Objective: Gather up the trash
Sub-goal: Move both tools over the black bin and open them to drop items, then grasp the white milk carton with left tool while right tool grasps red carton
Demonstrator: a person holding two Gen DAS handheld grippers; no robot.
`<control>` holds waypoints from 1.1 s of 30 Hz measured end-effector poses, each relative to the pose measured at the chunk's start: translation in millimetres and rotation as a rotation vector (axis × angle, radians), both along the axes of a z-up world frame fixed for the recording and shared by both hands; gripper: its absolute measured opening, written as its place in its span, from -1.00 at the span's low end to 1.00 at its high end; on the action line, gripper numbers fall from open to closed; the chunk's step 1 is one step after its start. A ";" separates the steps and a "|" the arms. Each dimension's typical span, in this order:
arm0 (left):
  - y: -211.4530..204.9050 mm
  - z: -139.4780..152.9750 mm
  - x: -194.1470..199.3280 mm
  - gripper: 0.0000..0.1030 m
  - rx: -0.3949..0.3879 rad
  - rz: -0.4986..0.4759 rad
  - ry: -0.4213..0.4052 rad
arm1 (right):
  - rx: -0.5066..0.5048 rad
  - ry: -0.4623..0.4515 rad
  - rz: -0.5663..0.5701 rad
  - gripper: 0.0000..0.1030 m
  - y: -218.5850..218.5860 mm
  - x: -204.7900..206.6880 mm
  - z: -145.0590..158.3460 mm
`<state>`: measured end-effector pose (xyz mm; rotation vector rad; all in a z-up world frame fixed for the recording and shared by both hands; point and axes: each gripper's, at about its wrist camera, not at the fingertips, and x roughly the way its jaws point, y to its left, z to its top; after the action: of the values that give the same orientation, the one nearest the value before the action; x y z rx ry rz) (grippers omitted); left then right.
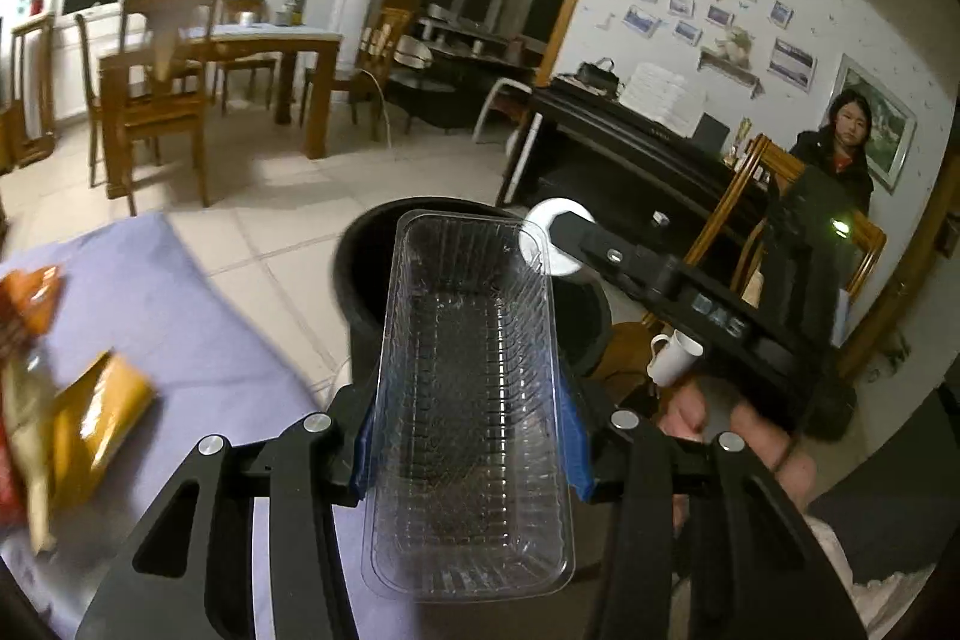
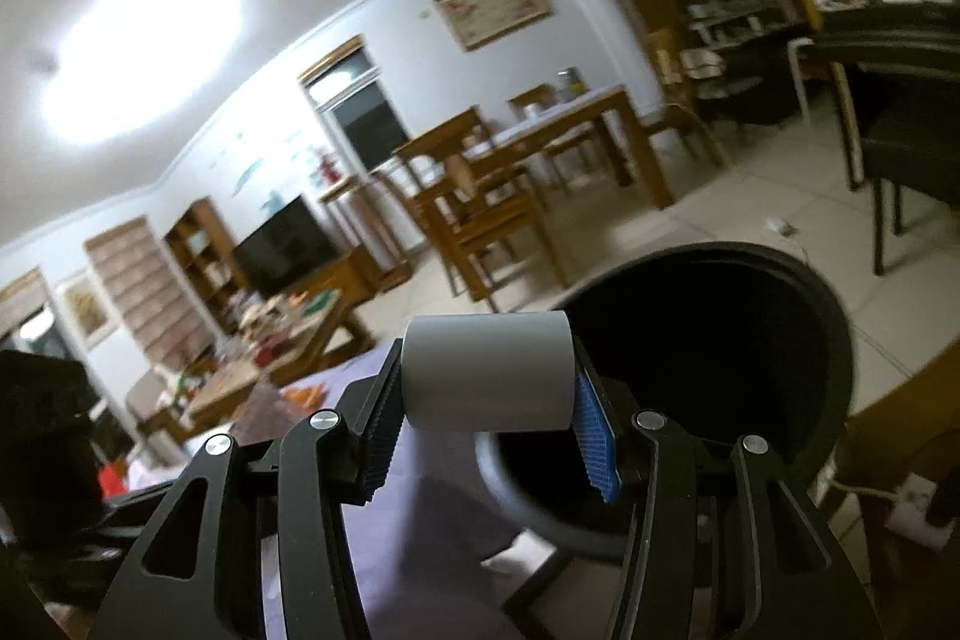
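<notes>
Over the black bin (image 1: 360, 274), left tongs (image 1: 468, 454) clamping clear tray (image 1: 468, 400), right tongs (image 2: 489, 436) seemingly gripping grey roll (image 2: 486, 370)

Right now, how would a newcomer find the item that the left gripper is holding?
Find the round black trash bin beside the purple-covered table. Over its mouth, the left gripper clamps a clear ribbed rectangular plastic tray. Unlike the orange snack wrappers, it is transparent and empty.
</notes>
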<state>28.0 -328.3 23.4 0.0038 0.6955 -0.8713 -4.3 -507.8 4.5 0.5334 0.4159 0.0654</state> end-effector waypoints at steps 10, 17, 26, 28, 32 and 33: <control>-81.3 -33.7 63.8 -0.10 0.031 -0.017 0.113 | 0.046 0.054 -0.104 -0.01 -66.1 21.5 -32.6; -103.6 -60.4 93.6 -0.10 0.057 0.002 0.181 | 0.073 0.122 -0.132 -0.01 -88.7 62.7 -61.2; -105.8 -64.8 105.2 0.05 0.090 0.017 0.208 | 0.114 0.138 -0.119 0.06 -94.6 80.2 -78.6; -102.0 -61.5 103.1 0.41 0.095 0.030 0.198 | 0.125 0.135 -0.121 0.30 -95.4 80.5 -77.9; -93.3 -52.7 95.1 0.56 0.088 0.043 0.173 | 0.131 0.117 -0.117 0.36 -88.5 72.2 -71.4; -87.9 -50.2 92.1 0.56 0.081 0.044 0.178 | 0.132 0.114 -0.116 0.36 -86.9 70.8 -69.8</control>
<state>120.1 -416.2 -26.8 -0.0162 0.8942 -0.8071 66.5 -594.7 -65.2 0.6925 0.4937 -0.0499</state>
